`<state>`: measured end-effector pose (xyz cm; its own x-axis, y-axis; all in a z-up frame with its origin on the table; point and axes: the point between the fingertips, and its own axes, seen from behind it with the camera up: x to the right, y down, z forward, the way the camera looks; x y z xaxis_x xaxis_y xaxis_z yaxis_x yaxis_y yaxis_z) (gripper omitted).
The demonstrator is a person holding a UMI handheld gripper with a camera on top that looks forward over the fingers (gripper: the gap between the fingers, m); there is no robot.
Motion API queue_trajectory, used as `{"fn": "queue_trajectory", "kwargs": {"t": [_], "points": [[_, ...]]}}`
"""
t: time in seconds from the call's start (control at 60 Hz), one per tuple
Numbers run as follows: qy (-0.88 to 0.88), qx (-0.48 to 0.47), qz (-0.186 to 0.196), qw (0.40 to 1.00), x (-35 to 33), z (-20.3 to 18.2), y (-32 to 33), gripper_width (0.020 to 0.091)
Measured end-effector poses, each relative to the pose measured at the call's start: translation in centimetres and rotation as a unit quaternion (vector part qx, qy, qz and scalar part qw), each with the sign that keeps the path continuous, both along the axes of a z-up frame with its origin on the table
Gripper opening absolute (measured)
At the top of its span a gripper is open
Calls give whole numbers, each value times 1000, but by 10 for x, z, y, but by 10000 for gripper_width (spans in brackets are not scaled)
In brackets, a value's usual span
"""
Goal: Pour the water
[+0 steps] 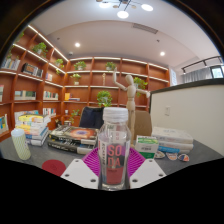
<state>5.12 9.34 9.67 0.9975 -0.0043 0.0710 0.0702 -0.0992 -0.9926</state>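
Item: clear water bottle [115, 148], upright between your gripper [113, 170] fingers, magenta pads pressed against both sides. Step: bottle grasped, pour not begun. Next: lift, find a receiving vessel; none evident here.

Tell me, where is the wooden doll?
In the gripper view, the wooden doll stands on the table beyond the bottle, which is between the tool's fingers. Bookshelves are behind it.

The bottle [114, 148] hides part of the pink pads [96, 160].
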Motion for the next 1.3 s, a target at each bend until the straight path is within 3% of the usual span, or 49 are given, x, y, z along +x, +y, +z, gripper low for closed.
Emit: {"fn": "queue_trajectory", "kwargs": {"t": [0.15,0.35,0.65,1.067,1.167,1.3], "points": [[-48,-13,2,999,-4,2,2,336],[-276,8,53,960,-64,24,-3,335],[-614,81,107,777,-175,59,6,333],[-847,165,99,495,-267,74,14,339],[-867,177,99,455,-278,69,13,342],[-867,170,95,458,-276,67,15,342]]}}
